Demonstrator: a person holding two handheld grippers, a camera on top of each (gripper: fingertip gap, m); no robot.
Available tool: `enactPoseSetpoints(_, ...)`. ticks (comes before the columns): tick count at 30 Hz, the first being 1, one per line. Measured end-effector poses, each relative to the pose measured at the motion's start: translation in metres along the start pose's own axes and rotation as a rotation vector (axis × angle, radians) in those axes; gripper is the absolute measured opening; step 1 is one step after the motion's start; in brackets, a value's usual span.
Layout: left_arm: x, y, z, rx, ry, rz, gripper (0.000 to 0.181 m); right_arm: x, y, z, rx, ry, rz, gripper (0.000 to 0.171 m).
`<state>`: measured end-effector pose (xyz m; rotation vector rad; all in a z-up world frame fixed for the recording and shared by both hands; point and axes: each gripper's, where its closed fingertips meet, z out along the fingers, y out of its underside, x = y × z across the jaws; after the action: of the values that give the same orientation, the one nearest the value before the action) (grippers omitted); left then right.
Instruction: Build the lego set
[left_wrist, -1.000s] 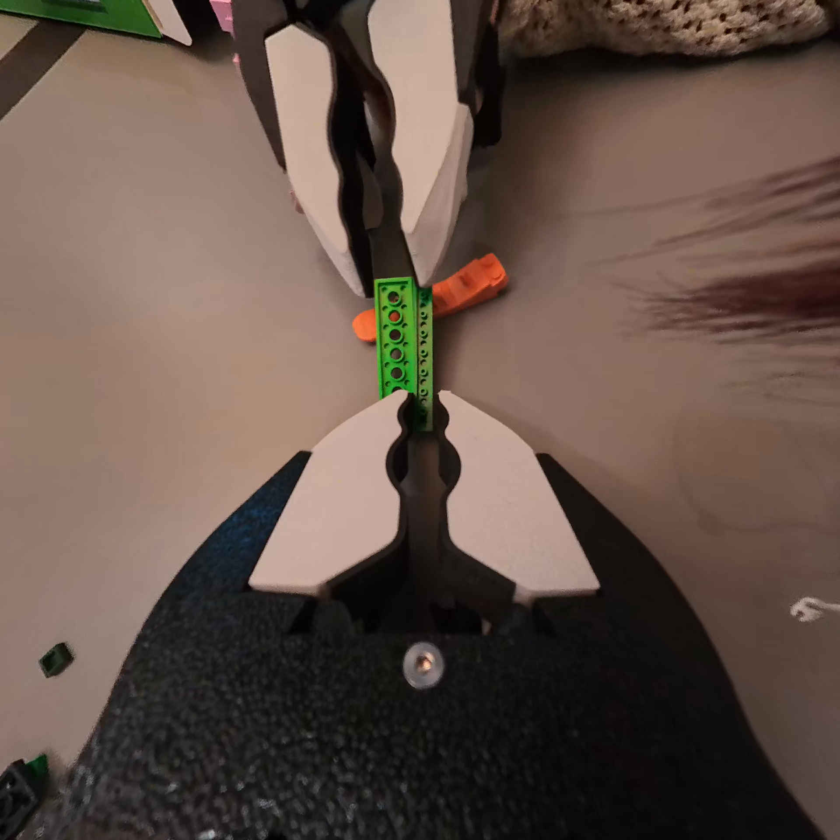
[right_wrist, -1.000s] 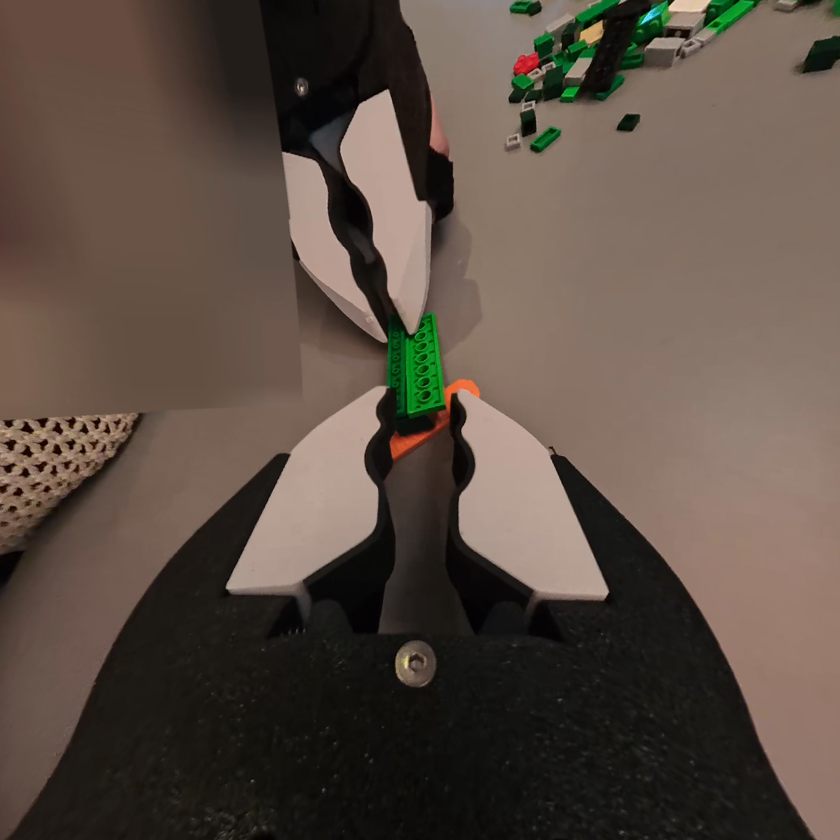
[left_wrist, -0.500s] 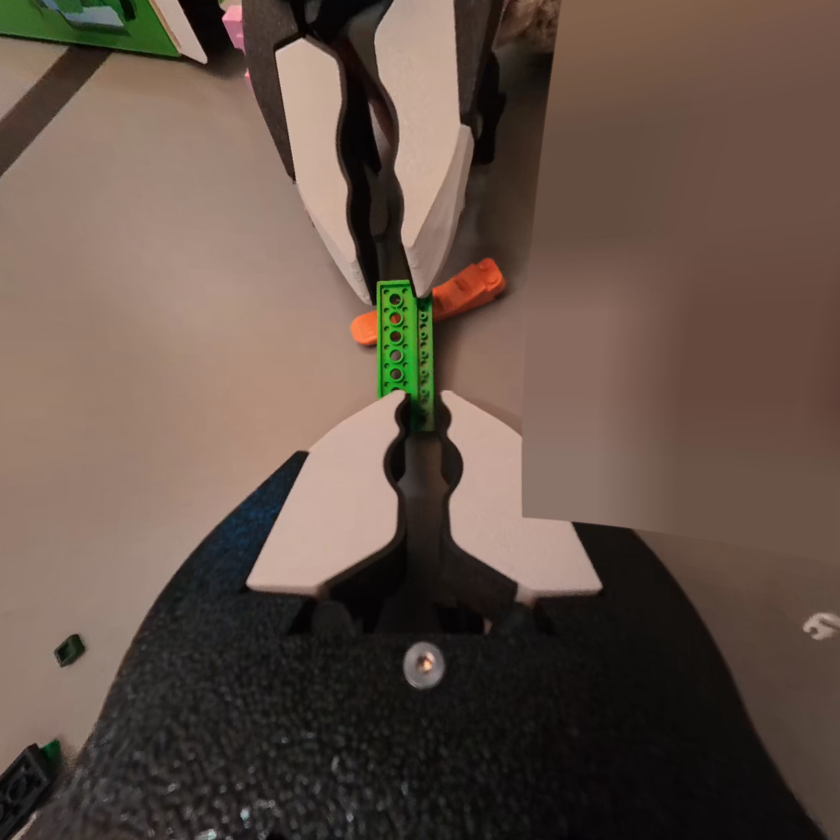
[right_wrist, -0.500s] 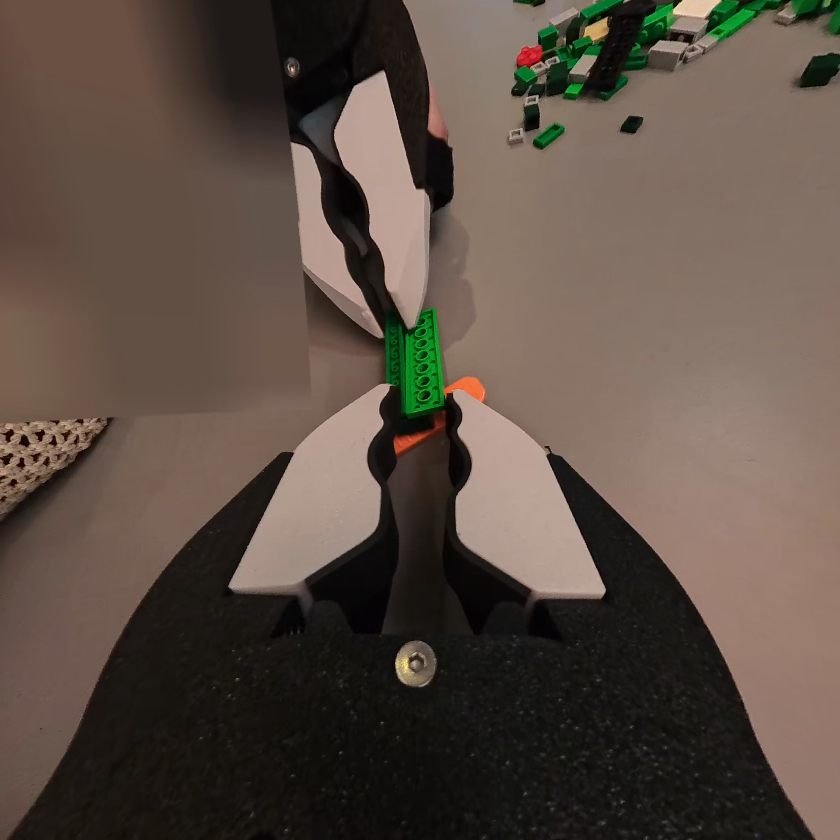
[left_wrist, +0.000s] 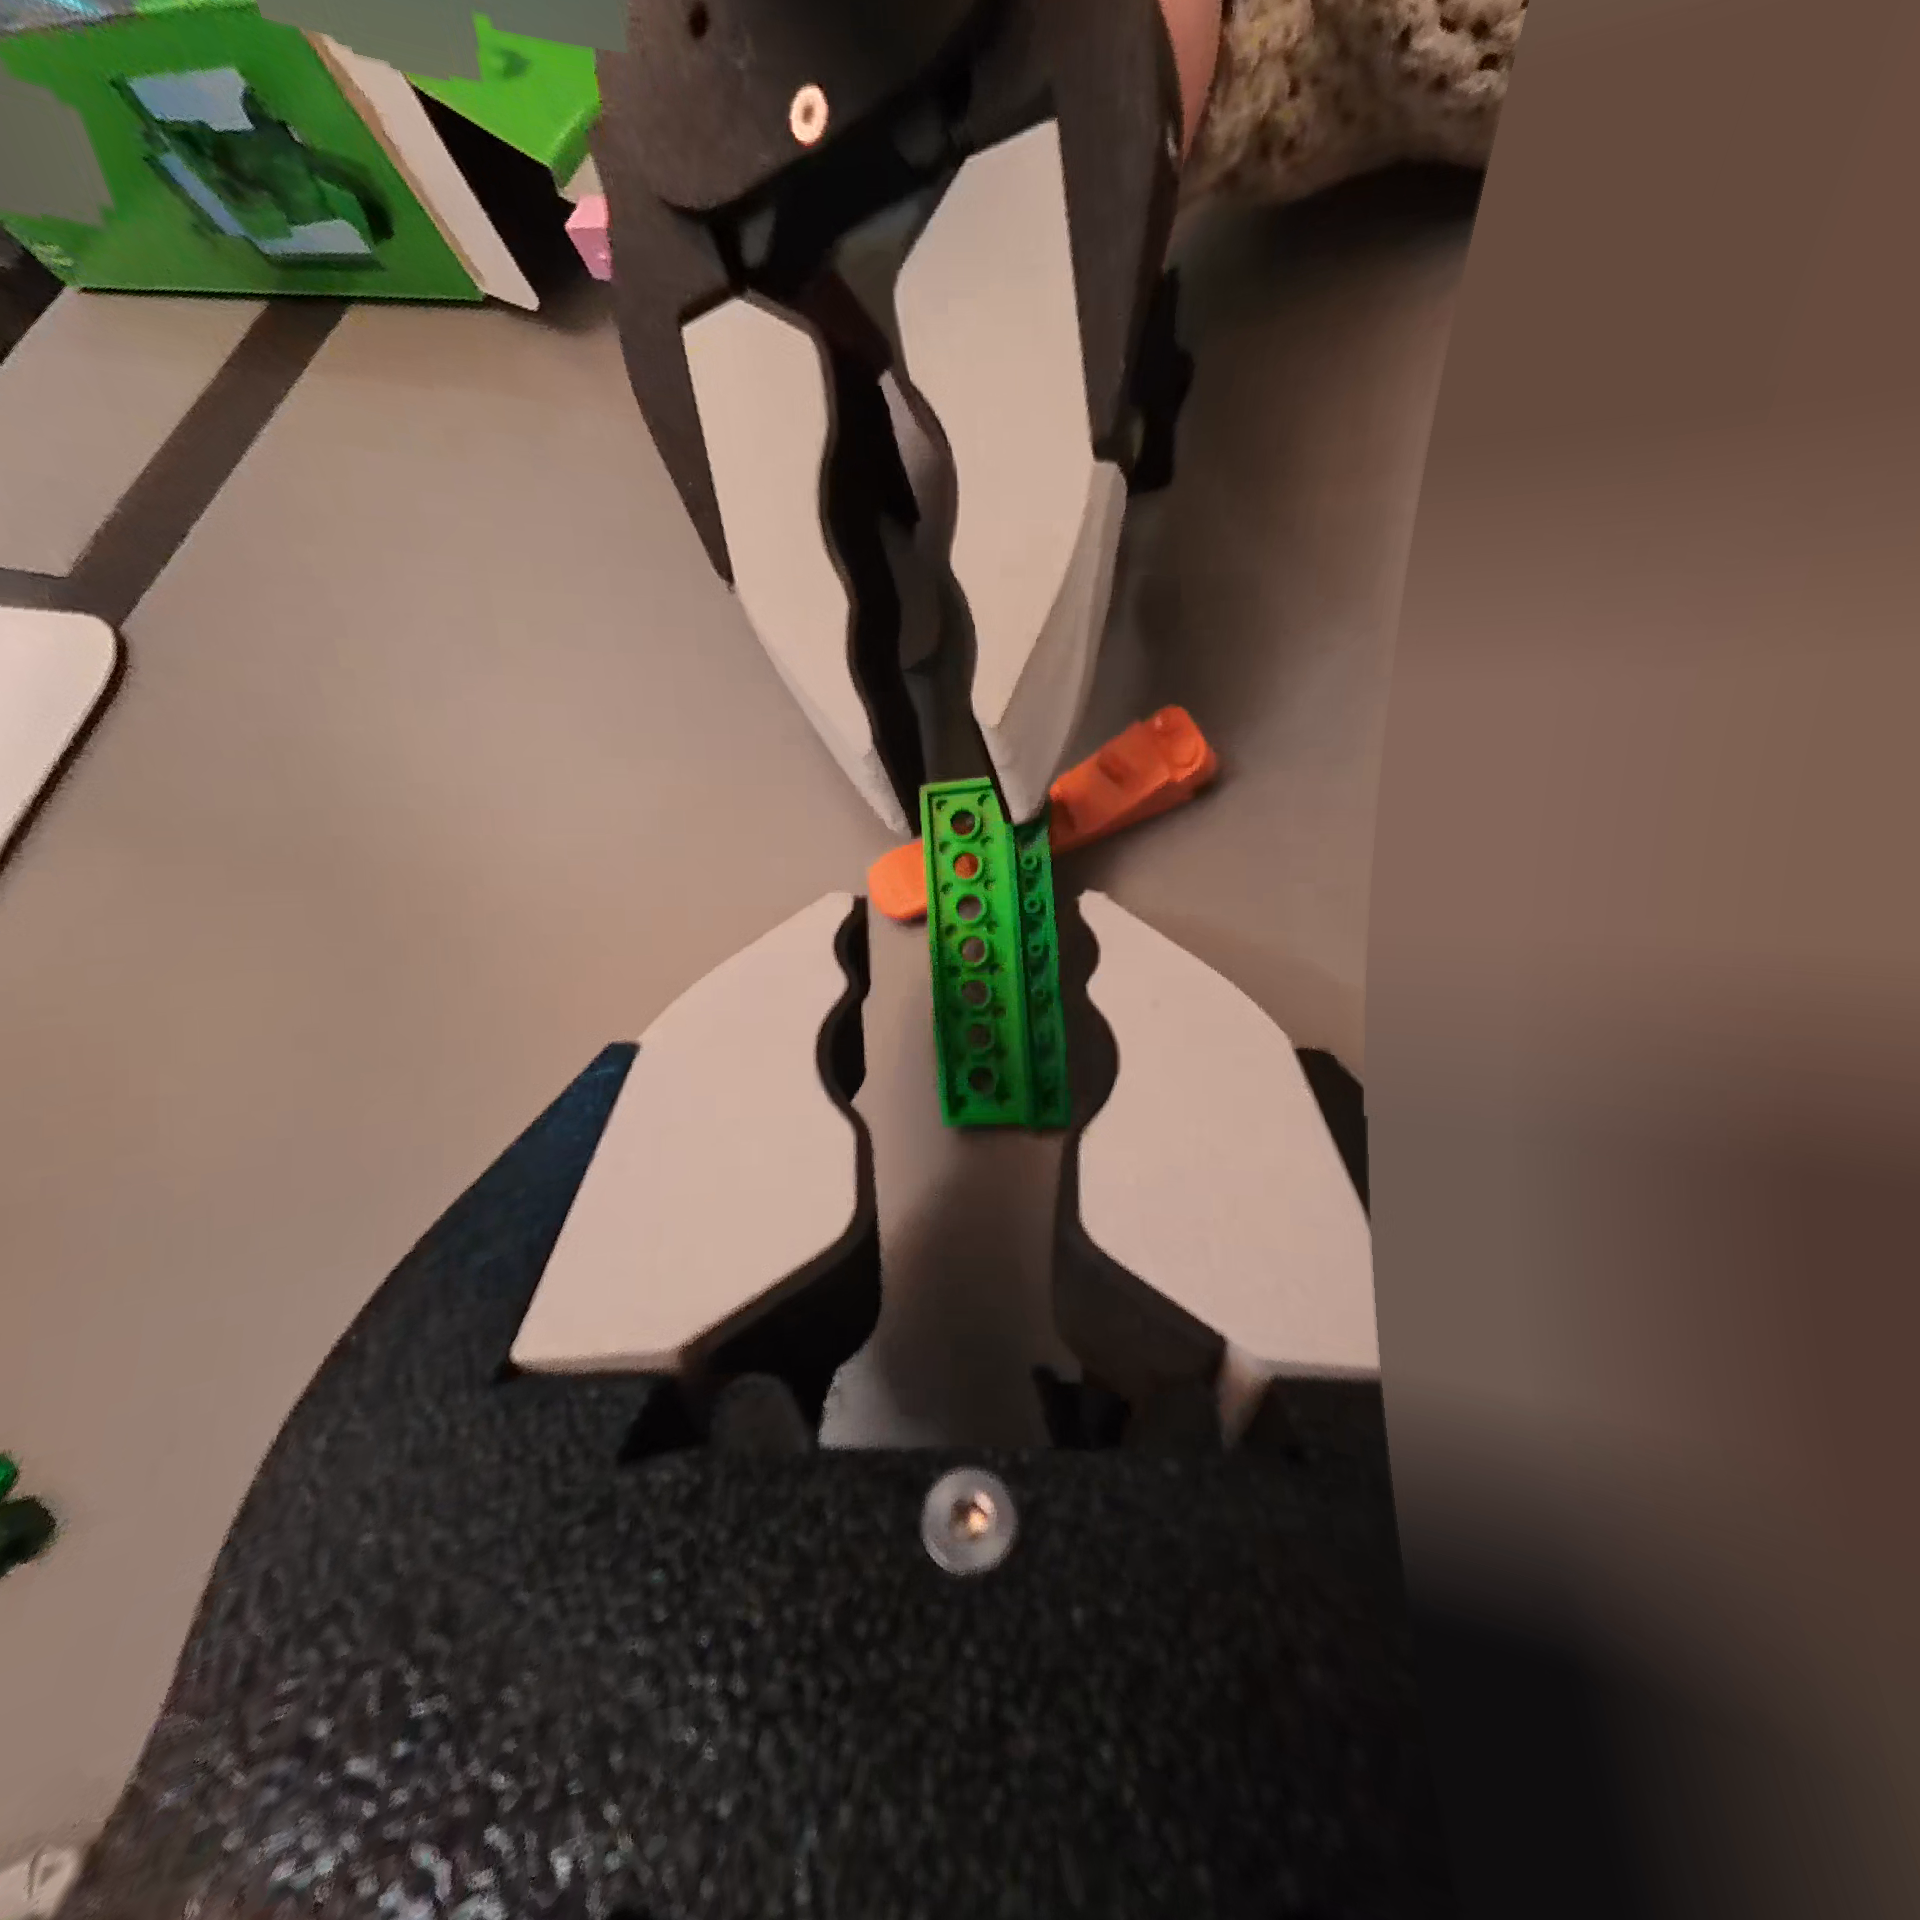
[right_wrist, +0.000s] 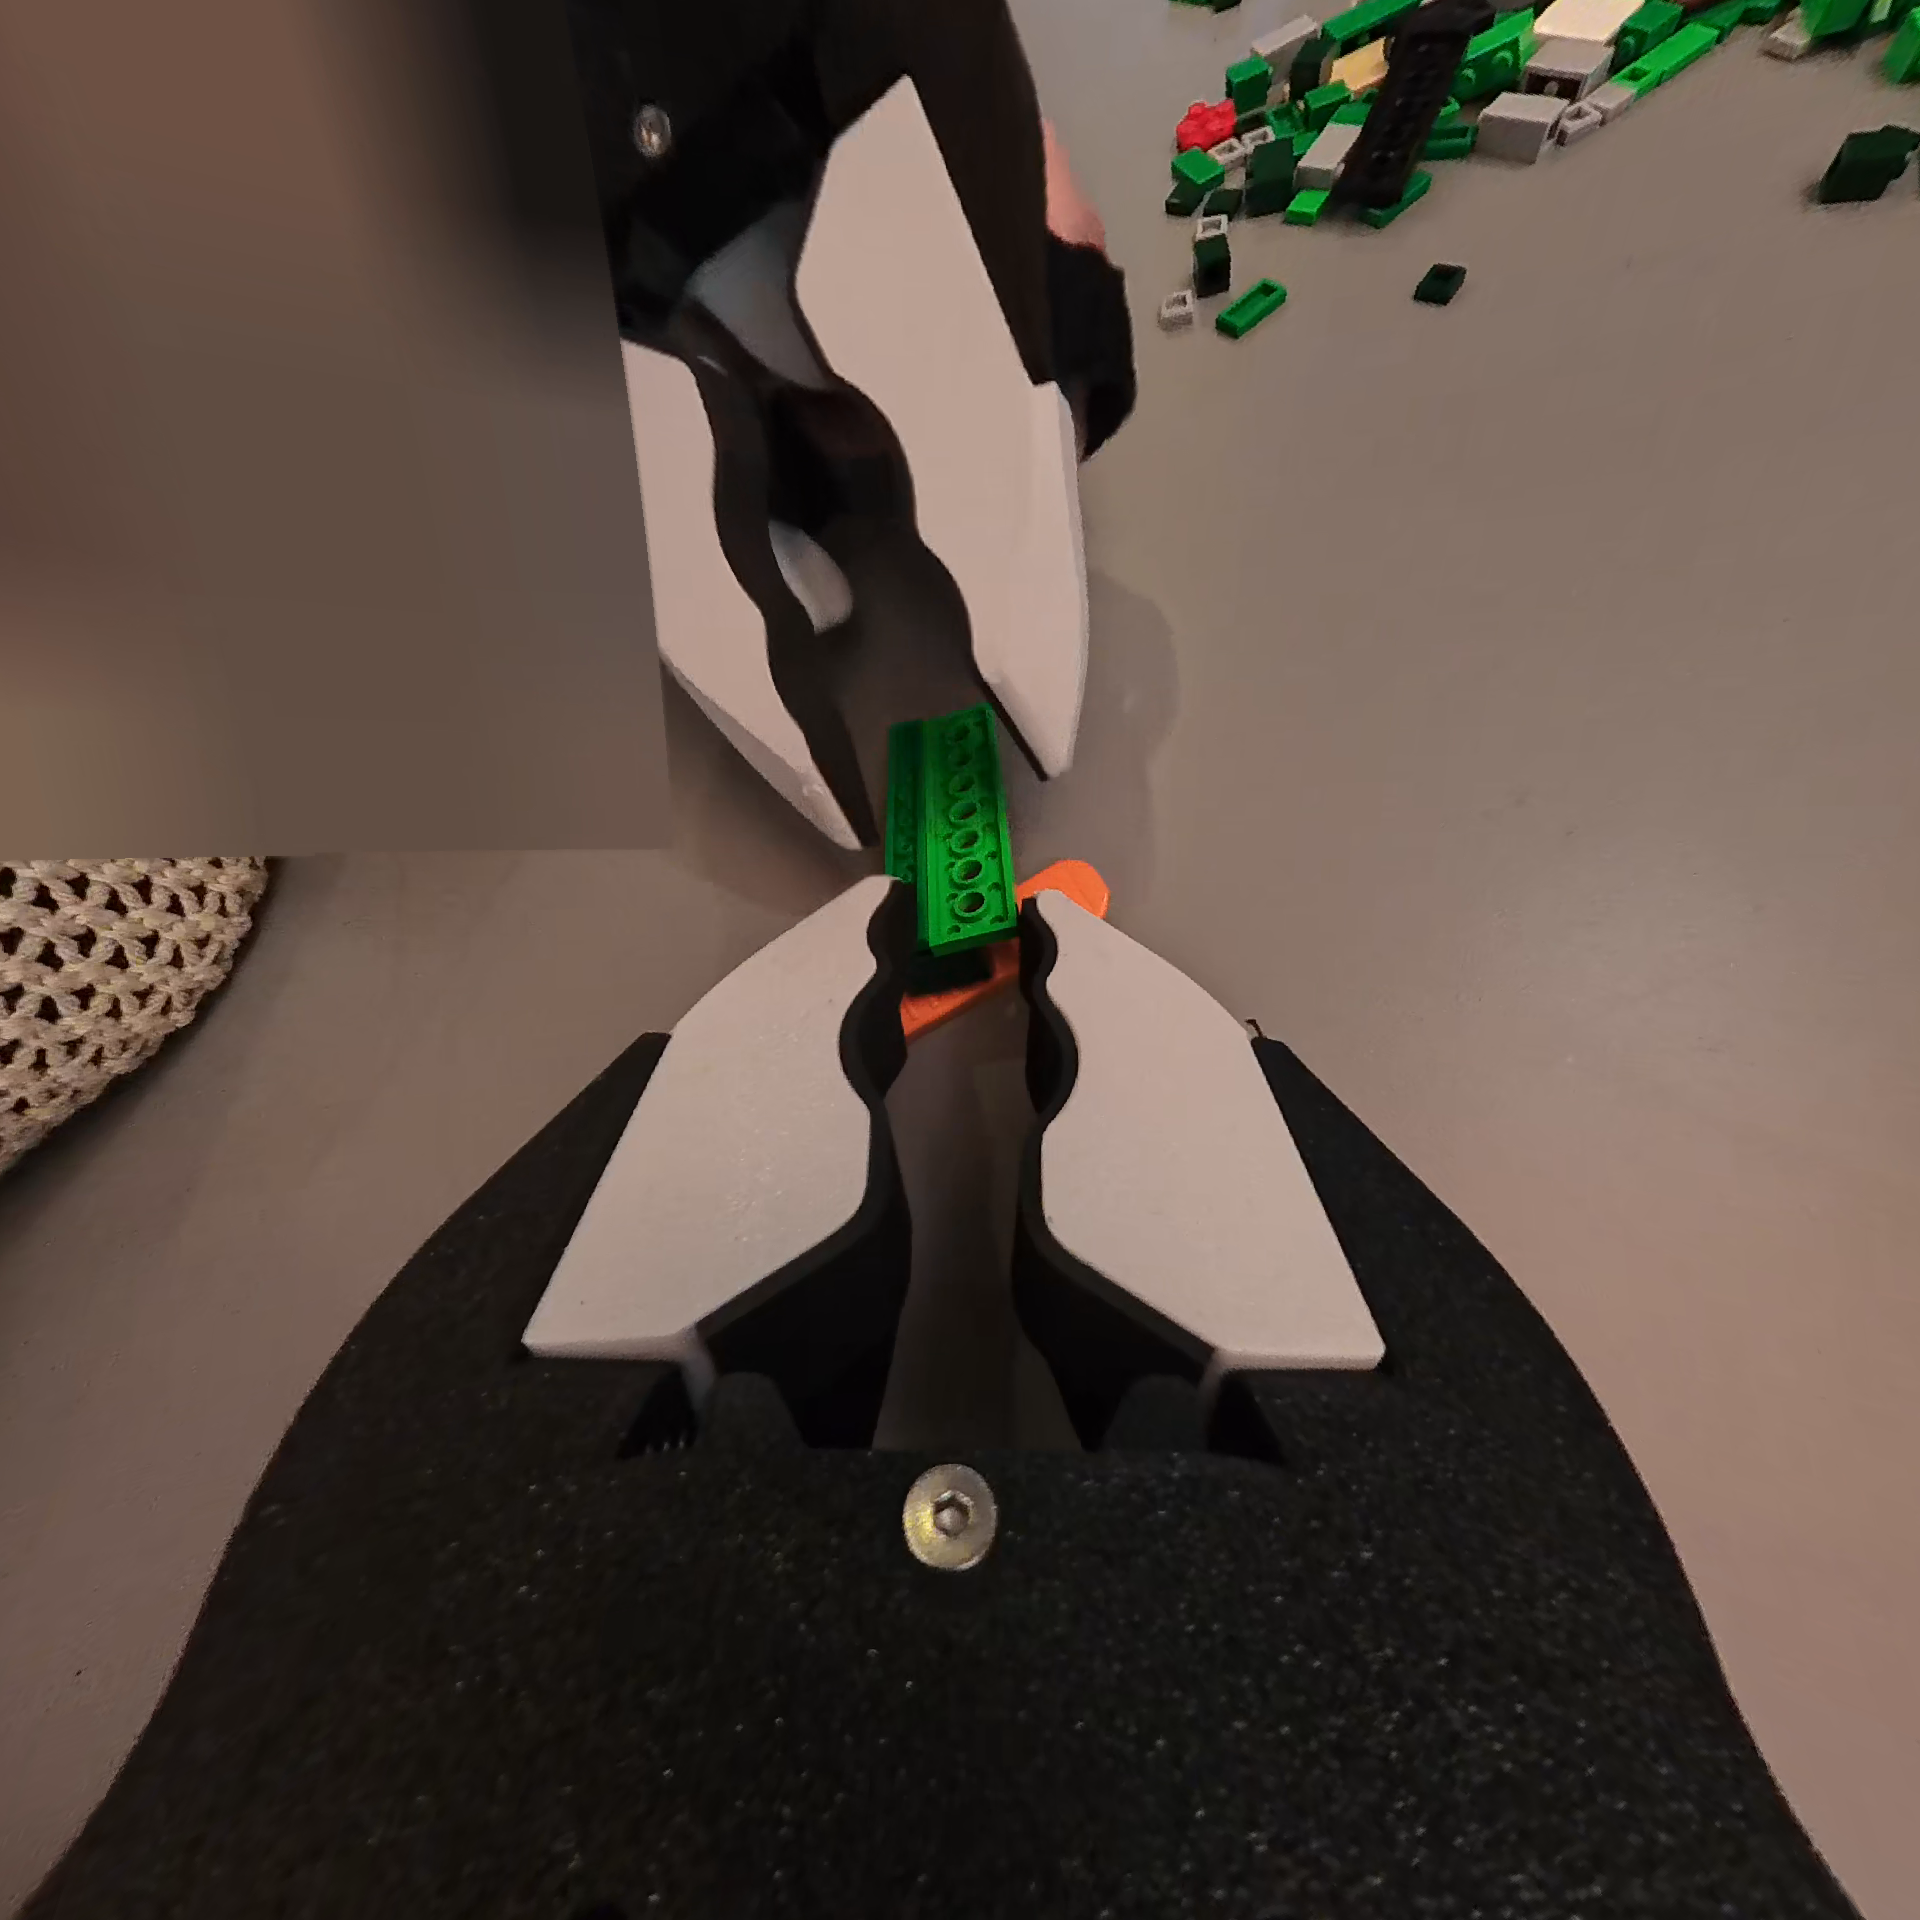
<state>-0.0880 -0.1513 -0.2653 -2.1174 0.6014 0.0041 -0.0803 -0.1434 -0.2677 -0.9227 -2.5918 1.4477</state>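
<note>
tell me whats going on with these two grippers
A person works two handheld grippers over a grey table. The right gripper is clamped on one end of a green lego plate, above an orange piece. The left gripper is open, its fingers either side of the plate's other end. Loose bricks lie farther off.

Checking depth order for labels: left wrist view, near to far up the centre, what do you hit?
Left tongs, open → green plates lying between their fingers → orange brick separator → right tongs at the plates' far end → pink brick.
</note>
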Motion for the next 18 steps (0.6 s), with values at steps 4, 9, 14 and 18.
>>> enactPoseSetpoints(4,0.004,0.004,0.008,-0.053,0.072,-0.029,0.038,0.000,0.000,0.000,0.000,0.003,-0.002,0.019)
enactPoseSetpoints(9,0.007,0.008,0.012,-0.065,0.097,-0.044,0.028,0.000,0.000,0.000,0.000,0.003,-0.002,0.019)
enactPoseSetpoints(14,0.006,0.008,0.012,-0.052,0.089,-0.044,0.025,0.000,-0.001,0.000,0.003,0.000,0.003,0.019)
enactPoseSetpoints(18,0.006,0.008,0.012,-0.049,0.086,-0.064,0.025,0.000,-0.001,0.000,0.007,-0.014,0.018,0.019)
